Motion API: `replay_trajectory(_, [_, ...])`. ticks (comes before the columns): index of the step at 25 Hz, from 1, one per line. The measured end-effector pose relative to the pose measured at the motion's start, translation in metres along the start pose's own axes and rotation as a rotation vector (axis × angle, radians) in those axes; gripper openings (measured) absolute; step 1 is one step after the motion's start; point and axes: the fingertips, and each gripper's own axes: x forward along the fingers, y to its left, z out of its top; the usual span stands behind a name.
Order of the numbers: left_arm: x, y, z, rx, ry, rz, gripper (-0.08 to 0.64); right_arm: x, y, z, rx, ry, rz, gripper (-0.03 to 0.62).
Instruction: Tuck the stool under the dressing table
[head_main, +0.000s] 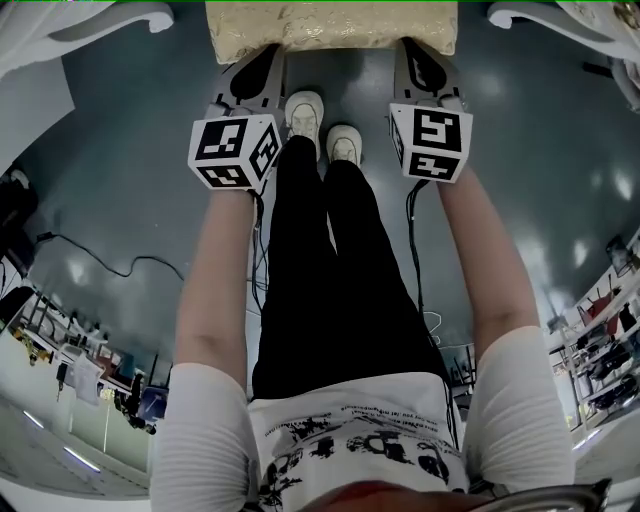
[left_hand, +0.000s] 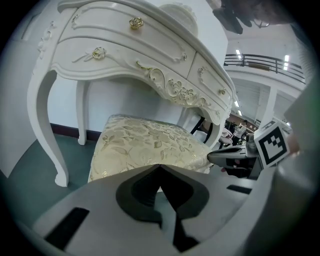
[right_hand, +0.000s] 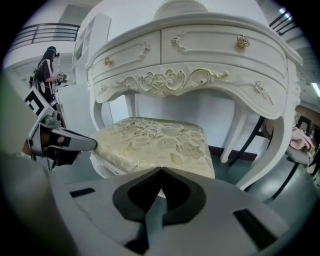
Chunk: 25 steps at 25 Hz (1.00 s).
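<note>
Both tongs are clenched with nothing between them. In the left gripper view the left tongs (left_hand: 160, 167) have their two jaws meeting tip to tip, and the right gripper view shows the same for the right tongs (right_hand: 161, 170).

From the head view, the left tongs (head_main: 262, 62) and right tongs (head_main: 418, 55) point forward side by side. Each tip is at the near edge of the stool (head_main: 330, 25), one toward each near corner. They look to be pressing on the cushion's edge, though real contact is hard to confirm from these angles.

The stool (right_hand: 155, 142) has a pale gold, leaf-patterned cushion. It stands on the floor (head_main: 120, 200) in front of the white carved bench (right_hand: 200, 60), between its curved front legs. The far part of the seat sits below the bench's ornate front rail, and the near part is out in the open. In the left gripper view the bench (left_hand: 150, 55) shows drawers with gold knobs above the stool (left_hand: 145, 145).

The person's white shoes (head_main: 304, 115) stand just behind the stool, between the two tongs. A cable (head_main: 100, 262) trails across the floor on the left.
</note>
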Motion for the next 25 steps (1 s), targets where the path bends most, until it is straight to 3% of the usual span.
replay_trajectory(7, [0.022, 0.016, 0.022, 0.015, -0.003, -0.01, 0.02, 0.026, -0.009, 0.021, 0.004, 0.005, 0.008, 0.017])
replay_trajectory(11, [0.03, 0.022, 0.031, 0.028, -0.007, -0.017, 0.02, 0.038, -0.014, 0.032, 0.057, 0.014, 0.008, 0.017])
replay_trajectory(25, [0.072, 0.049, 0.077, 0.099, 0.02, -0.018, 0.02, 0.082, -0.032, 0.074, 0.038, -0.032, -0.003, 0.017])
